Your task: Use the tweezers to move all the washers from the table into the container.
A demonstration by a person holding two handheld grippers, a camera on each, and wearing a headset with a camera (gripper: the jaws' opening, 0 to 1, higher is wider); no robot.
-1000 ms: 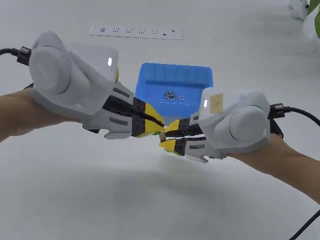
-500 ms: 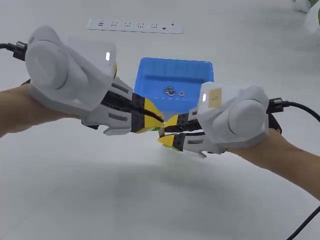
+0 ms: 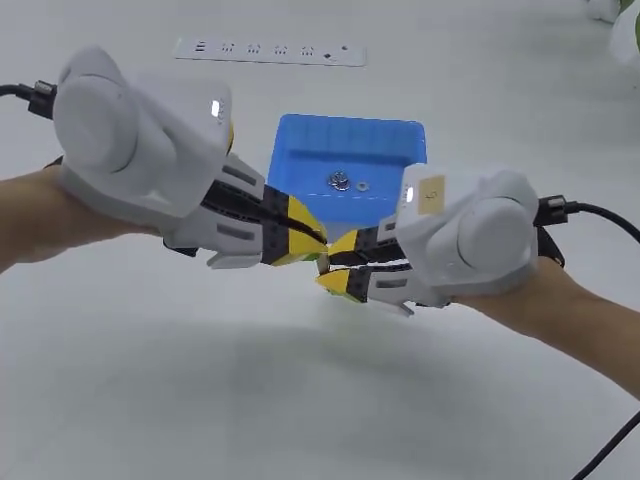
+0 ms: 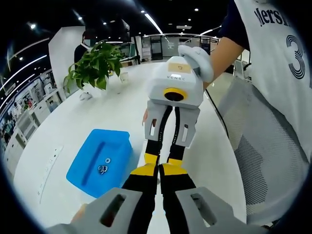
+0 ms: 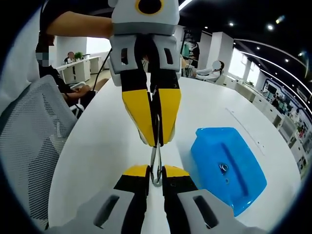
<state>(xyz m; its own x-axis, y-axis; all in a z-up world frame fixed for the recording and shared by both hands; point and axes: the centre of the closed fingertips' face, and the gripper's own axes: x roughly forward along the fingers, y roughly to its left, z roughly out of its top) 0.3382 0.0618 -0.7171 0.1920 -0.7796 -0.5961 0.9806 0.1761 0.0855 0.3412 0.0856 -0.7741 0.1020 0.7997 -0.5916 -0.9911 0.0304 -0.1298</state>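
Both unmoved at mid-frame — your left gripper (image 3: 312,243) and right gripper (image 3: 338,268) stay clamped on the tweezers (image 5: 155,163), handover seemingly stalled.

L gripper (image 3: 320,244): big white rounded housing w/ round end cap, grey slotted side plates, blk fingers w/ yellow tips. Small white LED (image 3: 216,112) lit on top. R gripper (image 3: 328,268): same build and colours, plus a pale yellow square label (image 3: 431,196) w/ a mark too small to read. Blk cable (image 3: 12,91) plugs into the L housing's back end, another blk cable (image 3: 600,226) into the R's. Person wears a white jersey (image 4: 273,68) w/ dark lettering and a big numeral 3; dark navy sleeve (image 4: 233,22).
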